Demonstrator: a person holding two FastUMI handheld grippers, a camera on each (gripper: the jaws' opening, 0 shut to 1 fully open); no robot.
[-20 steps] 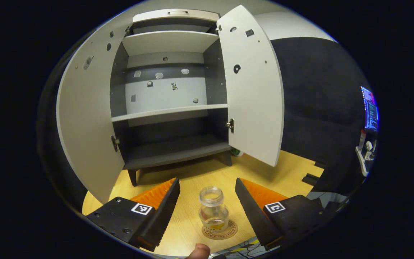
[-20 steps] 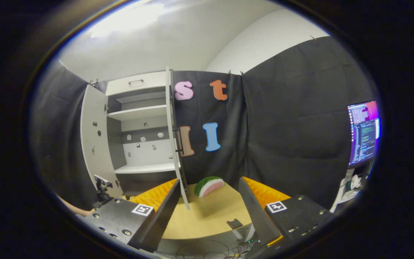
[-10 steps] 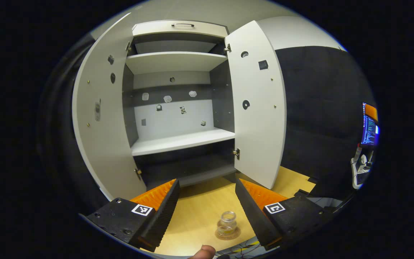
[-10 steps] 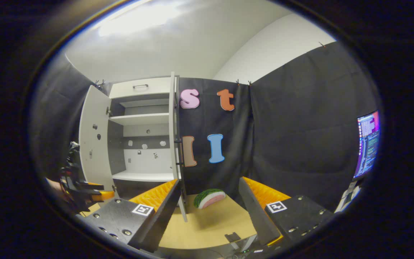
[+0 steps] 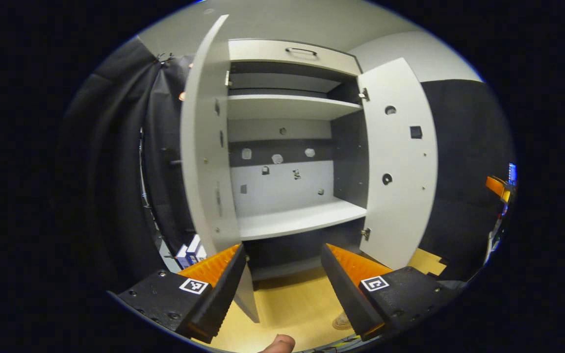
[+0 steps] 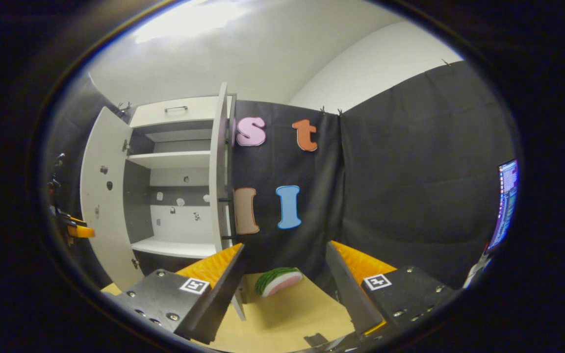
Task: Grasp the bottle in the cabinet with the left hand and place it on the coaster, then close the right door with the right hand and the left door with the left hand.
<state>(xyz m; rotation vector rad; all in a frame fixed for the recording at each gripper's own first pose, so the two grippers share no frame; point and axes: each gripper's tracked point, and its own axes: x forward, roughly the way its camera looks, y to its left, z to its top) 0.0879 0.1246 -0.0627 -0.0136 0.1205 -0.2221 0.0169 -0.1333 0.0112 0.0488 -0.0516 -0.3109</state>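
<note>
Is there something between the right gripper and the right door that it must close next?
Nothing visible stands in the way. In the right gripper view, the right gripper is open, and the right door stands open, edge-on, just beyond its left finger. The watermelon slice lies on the table, to the right of the door.

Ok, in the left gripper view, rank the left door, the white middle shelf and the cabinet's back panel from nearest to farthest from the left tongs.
1. Left door: nearest, its free edge drops right beside the left finger of the open left tongs.
2. White middle shelf: straight ahead, past the door's edge.
3. Back panel: farthest, behind and above the shelf.
</note>
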